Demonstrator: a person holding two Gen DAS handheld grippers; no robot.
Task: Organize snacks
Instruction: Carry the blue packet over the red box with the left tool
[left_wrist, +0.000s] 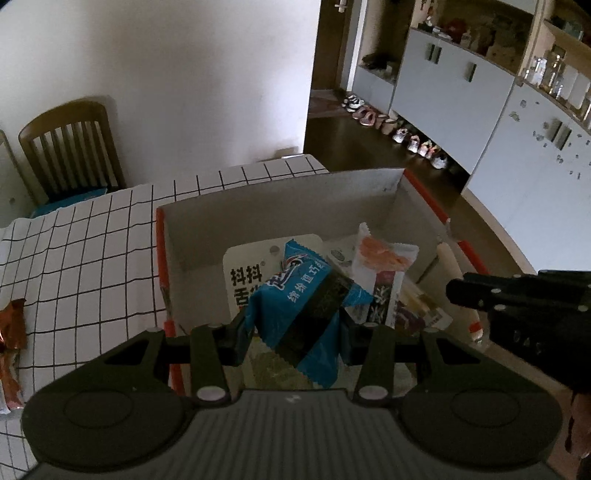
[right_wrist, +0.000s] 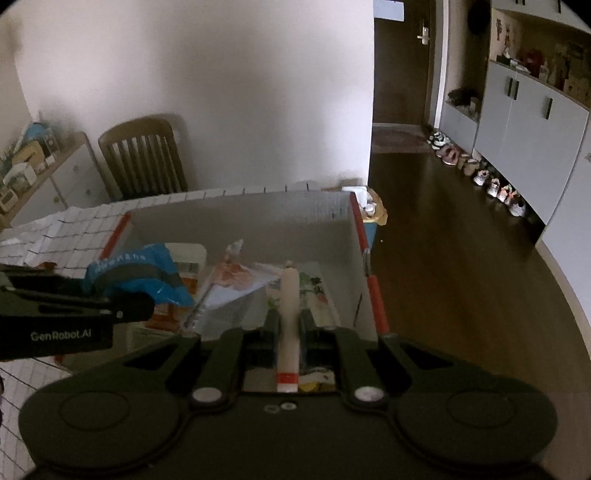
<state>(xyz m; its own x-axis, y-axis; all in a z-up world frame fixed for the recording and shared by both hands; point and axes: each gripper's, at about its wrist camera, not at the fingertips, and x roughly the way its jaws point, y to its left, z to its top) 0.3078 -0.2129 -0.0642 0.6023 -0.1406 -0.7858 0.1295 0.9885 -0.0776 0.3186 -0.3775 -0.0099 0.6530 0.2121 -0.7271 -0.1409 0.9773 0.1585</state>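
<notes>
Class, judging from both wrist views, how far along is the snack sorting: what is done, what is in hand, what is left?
Done: several packets already lie in the box. In hand: the left hand-held gripper grips a blue packet over the box, and the right hand-held gripper grips a sausage stick over it too. Left: both need releasing, and an orange packet remains on the table.

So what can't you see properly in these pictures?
- Left wrist view: the white packet's writing, half covered by the blue packet.
- Left wrist view: the orange wrapper, cut off by the left edge.
- Right wrist view: snacks on the box floor, dim and blurred, under the stick.
</notes>
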